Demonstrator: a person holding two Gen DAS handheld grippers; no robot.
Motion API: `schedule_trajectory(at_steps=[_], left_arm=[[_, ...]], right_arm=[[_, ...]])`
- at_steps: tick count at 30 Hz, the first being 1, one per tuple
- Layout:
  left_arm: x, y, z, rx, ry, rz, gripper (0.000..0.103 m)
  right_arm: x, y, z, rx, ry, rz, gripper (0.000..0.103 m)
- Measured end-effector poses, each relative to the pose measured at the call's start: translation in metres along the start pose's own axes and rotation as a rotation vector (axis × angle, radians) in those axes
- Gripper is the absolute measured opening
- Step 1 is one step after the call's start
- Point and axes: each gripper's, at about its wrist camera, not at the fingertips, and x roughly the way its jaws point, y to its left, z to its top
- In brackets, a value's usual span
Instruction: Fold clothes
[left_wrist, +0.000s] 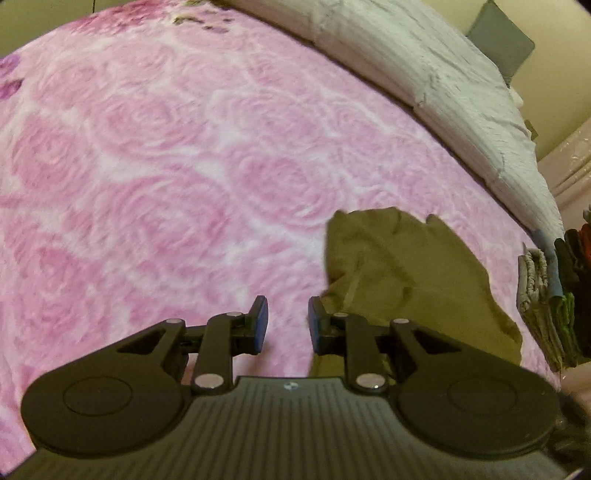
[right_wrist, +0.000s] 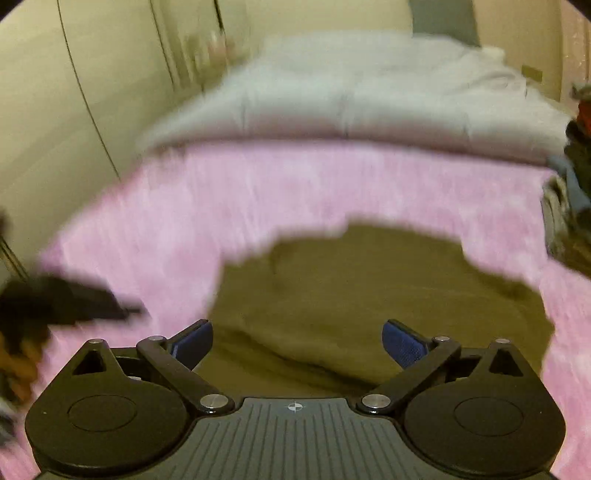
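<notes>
An olive-green garment (left_wrist: 402, 273) lies crumpled on the pink rose-patterned bedspread (left_wrist: 166, 166). My left gripper (left_wrist: 288, 321) is open and empty, just above the blanket at the garment's left edge. In the right wrist view, which is blurred, the same olive garment (right_wrist: 369, 295) spreads below my right gripper (right_wrist: 297, 341), which is wide open and empty. The left gripper (right_wrist: 74, 299) shows as a dark blur at the left of that view.
A folded white quilt (left_wrist: 443, 81) lies across the far end of the bed. A stack of folded clothes (left_wrist: 554, 295) stands at the right edge of the bed. Cream wardrobe doors (right_wrist: 74, 92) stand on the left.
</notes>
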Motion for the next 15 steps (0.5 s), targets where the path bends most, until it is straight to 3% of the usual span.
schedule_trajectory(at_steps=[4,8,12,15], left_arm=[[0.009,0.007,-0.008,-0.026,0.035,-0.026,0.020],[0.021,-0.008,-0.009,-0.013,0.058,-0.085,0.028],[0.039,-0.033,-0.004,0.045,0.069,-0.128,0.028],[0.054,-0.049,0.000,0.085,0.082,-0.144,0.028]], right_arm=[[0.005,-0.057,-0.033,-0.008,0.099,-0.163,0.099],[-0.004,-0.099,-0.055,-0.111,0.157,-0.363,0.079],[-0.006,-0.128,-0.059,-0.174,0.152,-0.430,0.064],[0.003,-0.137,-0.061,-0.211,0.144,-0.424,0.051]])
